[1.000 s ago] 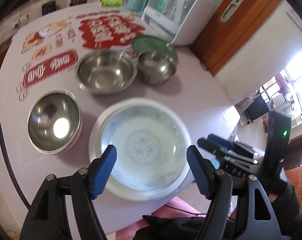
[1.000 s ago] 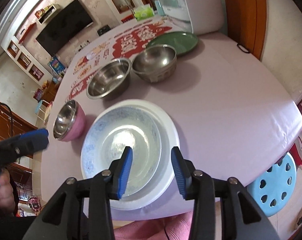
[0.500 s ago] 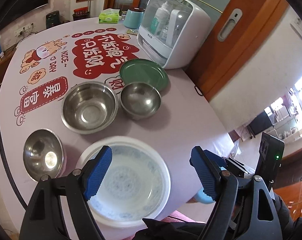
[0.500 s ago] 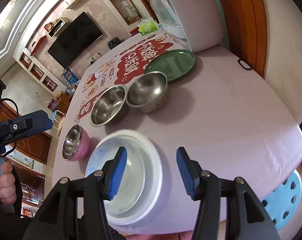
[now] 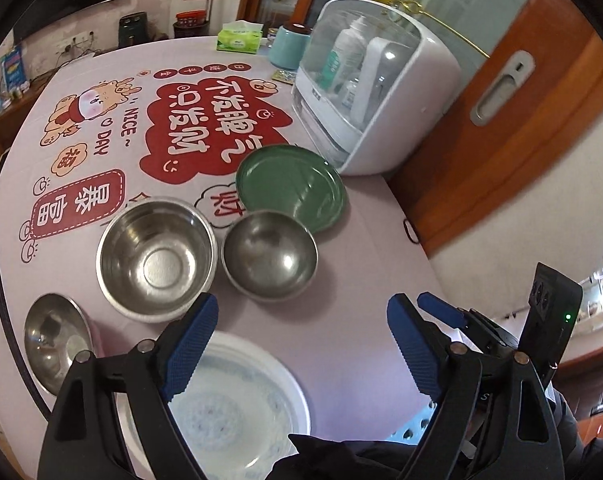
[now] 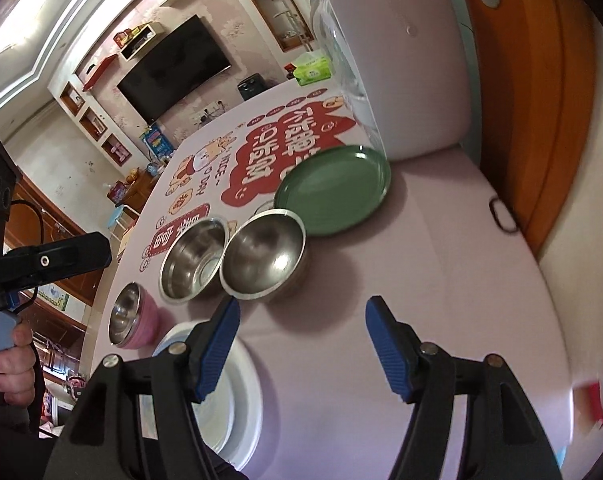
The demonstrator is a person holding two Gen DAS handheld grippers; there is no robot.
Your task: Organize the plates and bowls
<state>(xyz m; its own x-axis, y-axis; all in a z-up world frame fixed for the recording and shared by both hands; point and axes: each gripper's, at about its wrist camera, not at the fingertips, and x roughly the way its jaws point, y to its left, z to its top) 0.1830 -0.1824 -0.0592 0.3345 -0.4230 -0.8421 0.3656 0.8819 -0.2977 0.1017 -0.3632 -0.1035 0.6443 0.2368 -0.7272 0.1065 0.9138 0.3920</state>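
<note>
— Where are the dishes?
— White plate (image 5: 237,412) lies at the near table edge, half hidden behind my left gripper (image 5: 297,356); steel bowls (image 5: 269,256) beyond.
— Your grippers?
— Left and right gripper (image 6: 301,344) both spread wide, empty.

Bright daylight, glare on steel bowls (image 5: 155,258), fisheye-warped edges.

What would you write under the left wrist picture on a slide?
Open left gripper hovers over white plate, with three steel bowls and a green plate beyond on the pink table.
</note>
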